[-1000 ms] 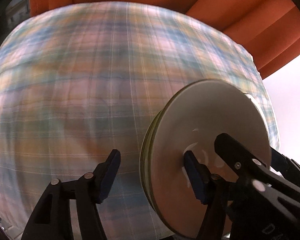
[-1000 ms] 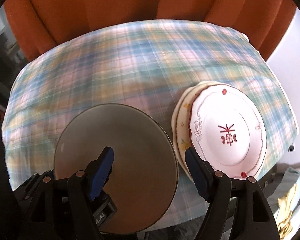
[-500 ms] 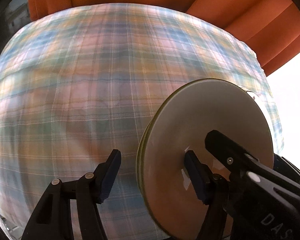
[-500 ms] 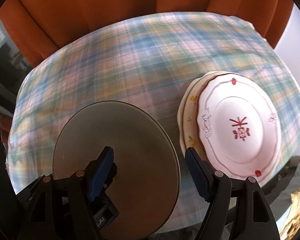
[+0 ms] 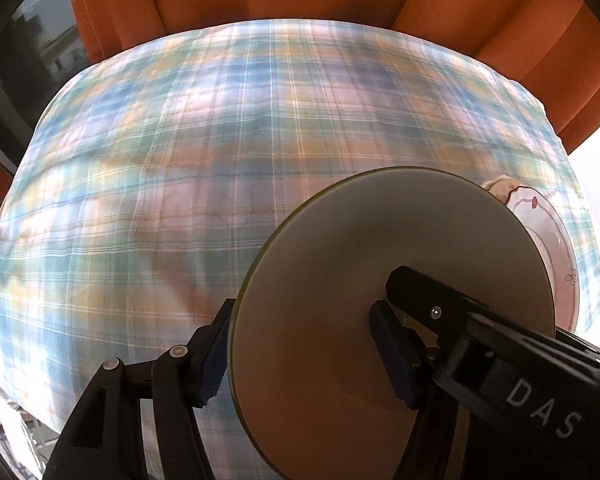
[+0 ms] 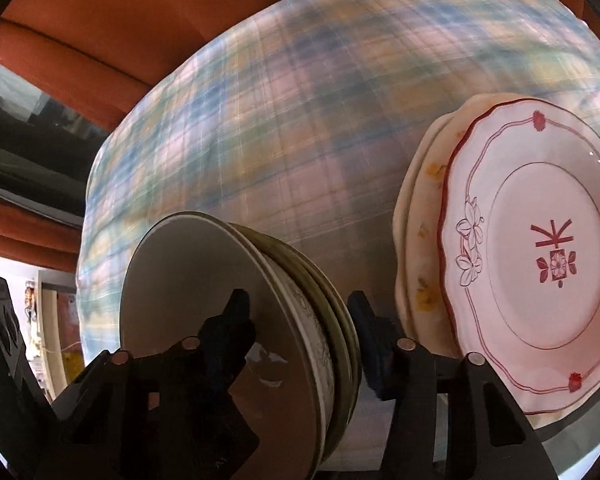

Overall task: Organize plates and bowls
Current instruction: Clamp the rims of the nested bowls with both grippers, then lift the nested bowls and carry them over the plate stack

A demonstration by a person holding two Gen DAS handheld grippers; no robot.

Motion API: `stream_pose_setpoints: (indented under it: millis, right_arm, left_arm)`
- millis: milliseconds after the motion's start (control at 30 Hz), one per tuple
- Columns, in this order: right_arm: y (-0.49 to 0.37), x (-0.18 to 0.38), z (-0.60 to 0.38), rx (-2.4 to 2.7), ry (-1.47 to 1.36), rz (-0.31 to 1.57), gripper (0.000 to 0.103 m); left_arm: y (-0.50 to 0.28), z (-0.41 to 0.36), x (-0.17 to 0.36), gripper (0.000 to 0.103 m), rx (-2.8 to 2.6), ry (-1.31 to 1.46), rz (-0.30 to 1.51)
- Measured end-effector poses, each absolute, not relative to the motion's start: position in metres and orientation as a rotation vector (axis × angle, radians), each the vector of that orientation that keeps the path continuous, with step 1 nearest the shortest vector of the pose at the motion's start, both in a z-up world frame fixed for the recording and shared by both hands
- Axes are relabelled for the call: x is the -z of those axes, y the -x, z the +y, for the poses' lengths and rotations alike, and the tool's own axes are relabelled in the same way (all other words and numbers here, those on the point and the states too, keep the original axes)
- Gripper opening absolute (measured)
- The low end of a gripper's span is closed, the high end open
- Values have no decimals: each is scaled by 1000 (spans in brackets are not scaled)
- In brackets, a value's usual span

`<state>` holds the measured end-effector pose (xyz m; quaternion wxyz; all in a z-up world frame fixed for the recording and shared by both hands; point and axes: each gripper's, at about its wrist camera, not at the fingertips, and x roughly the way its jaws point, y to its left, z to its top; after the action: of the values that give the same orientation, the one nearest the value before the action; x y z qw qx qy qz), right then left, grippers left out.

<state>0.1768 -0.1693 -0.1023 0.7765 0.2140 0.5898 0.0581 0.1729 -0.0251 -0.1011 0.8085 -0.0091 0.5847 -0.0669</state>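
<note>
Plates in a small grey stack [image 6: 236,320] stand tilted over the plaid tablecloth [image 5: 180,200], just left of the red-patterned plate [image 6: 540,264], which tops a cream pile. Left gripper [image 5: 300,356] straddles the stack's rim with its fingers spread. Right gripper [image 6: 300,328] is closing, the stack's edge between its fingers; whether the pads press yet, I can't tell.

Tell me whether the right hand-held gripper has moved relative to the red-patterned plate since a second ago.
Yes. The right hand-held gripper has come closer to the red-patterned plate, which now looms larger at the right, and its jaws are closing around the gray plates.
</note>
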Motion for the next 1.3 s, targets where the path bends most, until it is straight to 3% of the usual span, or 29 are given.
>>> stream_pose_setpoints:
  millis: [200, 233, 567, 1000, 1300]
  right_arm:
    - [-179, 104, -171, -148, -463, 1283, 51]
    - [-179, 104, -171, -147, -464, 1282, 51]
    - [-175, 98, -162, -63, -407, 1261, 51]
    - [-156, 57, -129, 68, -389, 1203, 51]
    - [-148, 28, -118, 55, -353, 1140, 50]
  left_arm:
    - [-173, -28, 99, 67, 148, 8, 1248]
    - [-173, -30, 98, 60, 161, -1, 1246]
    - [-176, -22, 97, 55, 237, -1, 1266]
    - [-169, 11, 64, 55, 378, 17, 1252]
    - [-160, 16, 39, 54, 376, 9, 1145]
